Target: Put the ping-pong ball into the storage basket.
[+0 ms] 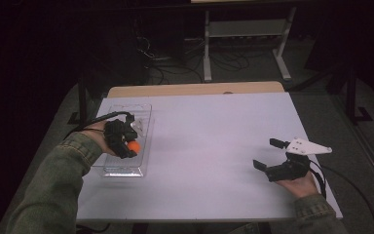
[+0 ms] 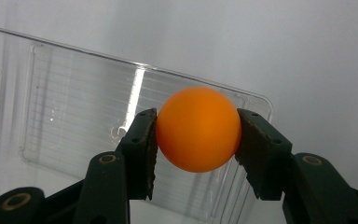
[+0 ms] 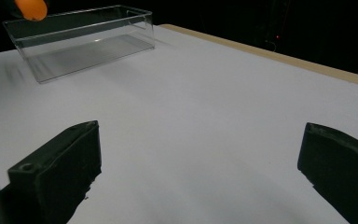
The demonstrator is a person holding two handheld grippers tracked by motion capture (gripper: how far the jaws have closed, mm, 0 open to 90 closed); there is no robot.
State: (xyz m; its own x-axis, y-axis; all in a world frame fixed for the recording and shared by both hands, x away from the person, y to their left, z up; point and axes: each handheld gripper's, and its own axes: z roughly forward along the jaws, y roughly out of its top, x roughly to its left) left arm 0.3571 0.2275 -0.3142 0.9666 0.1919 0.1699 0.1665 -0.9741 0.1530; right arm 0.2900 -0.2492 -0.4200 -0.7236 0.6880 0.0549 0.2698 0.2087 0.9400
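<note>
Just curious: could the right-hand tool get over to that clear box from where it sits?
Probably yes: the right tool is open, and bare white table separates it from the clear box; the left tool holds an orange ball above it.

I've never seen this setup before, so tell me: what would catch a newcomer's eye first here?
The orange ball, bright against everything else, is pinched between the pads of the left claw above the clear plastic bin at the table's left. Across the white table, the right claw hangs open, holding nothing.
</note>
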